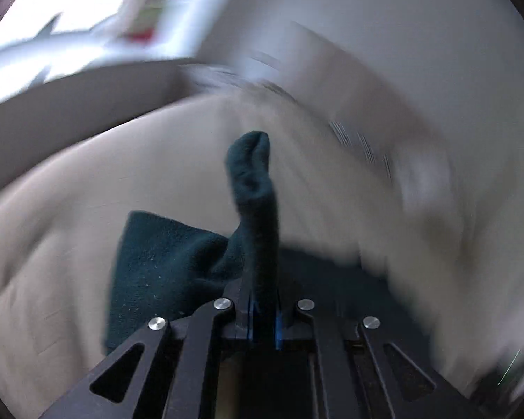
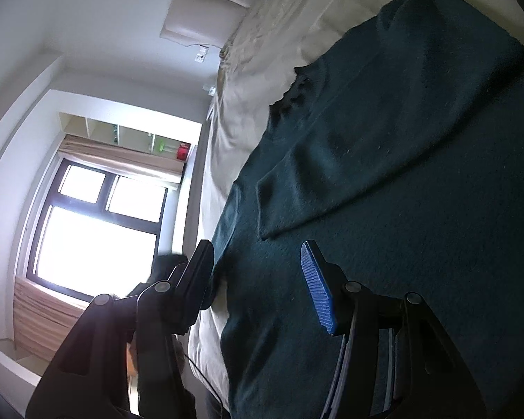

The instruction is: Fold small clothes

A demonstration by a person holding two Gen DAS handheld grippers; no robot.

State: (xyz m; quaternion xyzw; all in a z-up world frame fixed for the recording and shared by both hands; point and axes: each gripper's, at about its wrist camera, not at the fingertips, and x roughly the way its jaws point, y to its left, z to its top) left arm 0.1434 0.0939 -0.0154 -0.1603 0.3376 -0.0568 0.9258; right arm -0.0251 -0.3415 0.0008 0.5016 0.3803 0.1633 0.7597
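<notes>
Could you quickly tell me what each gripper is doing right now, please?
Left gripper: closed, pinching a fold of the dark green garment.
Right gripper: open, holding nothing, poised over the garment's edge on the bed.

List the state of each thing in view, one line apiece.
Left gripper: jaws shut on a fold of the sweater.
Right gripper: jaws open, holding nothing, above the sweater.
Sweater: dark green, spread on the bed, one sleeve folded across the body.
Bed: covered by a wrinkled beige sheet.
Window: bright; whether it is closed cannot be told.
</notes>
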